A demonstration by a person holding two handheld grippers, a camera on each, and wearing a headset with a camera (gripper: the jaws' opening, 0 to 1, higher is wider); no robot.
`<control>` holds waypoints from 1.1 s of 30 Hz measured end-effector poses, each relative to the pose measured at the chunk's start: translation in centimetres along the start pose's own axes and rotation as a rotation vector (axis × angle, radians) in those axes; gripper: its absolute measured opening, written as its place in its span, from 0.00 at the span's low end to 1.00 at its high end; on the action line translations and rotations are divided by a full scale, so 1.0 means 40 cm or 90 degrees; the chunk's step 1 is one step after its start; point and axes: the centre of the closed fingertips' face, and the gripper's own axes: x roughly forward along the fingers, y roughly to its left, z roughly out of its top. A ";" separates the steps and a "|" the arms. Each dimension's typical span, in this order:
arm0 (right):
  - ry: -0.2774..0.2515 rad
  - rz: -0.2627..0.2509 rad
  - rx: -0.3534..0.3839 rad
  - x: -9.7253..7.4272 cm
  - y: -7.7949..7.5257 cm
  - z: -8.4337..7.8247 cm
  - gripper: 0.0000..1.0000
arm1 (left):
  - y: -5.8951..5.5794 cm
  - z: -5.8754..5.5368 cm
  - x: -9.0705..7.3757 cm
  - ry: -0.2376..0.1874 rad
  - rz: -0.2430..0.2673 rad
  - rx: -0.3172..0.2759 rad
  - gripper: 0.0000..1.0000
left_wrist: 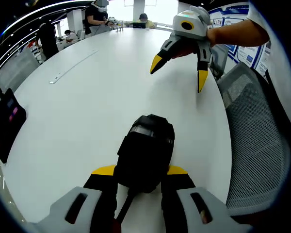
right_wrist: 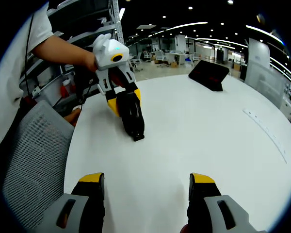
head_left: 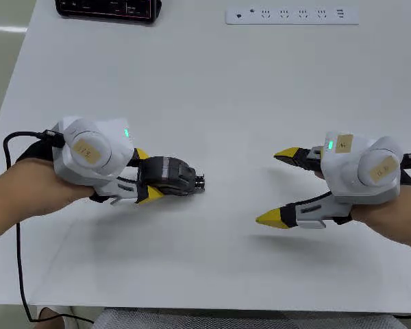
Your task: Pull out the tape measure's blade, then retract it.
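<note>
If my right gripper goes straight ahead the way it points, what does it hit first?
Probably the tape measure held in the left gripper, just left of centre ahead of the open right gripper; only bare table lies between.

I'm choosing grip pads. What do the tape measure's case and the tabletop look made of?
The tape measure has a black case, likely moulded plastic, perhaps rubber-coated: dull, with faint highlights on its top face. The tabletop is white and smooth, probably laminate: satin, with a soft sheen.

The left gripper (head_left: 146,175) hides the rear of the tape measure (head_left: 175,175) between its jaws.
</note>
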 end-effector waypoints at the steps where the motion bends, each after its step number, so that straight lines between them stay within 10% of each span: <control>1: 0.000 0.000 -0.002 0.001 -0.002 0.001 0.68 | -0.001 0.000 0.000 0.000 -0.001 -0.001 0.30; 33: -0.040 0.057 -0.057 0.133 -0.006 0.072 0.43 | 0.001 -0.003 0.002 0.025 -0.004 0.013 0.29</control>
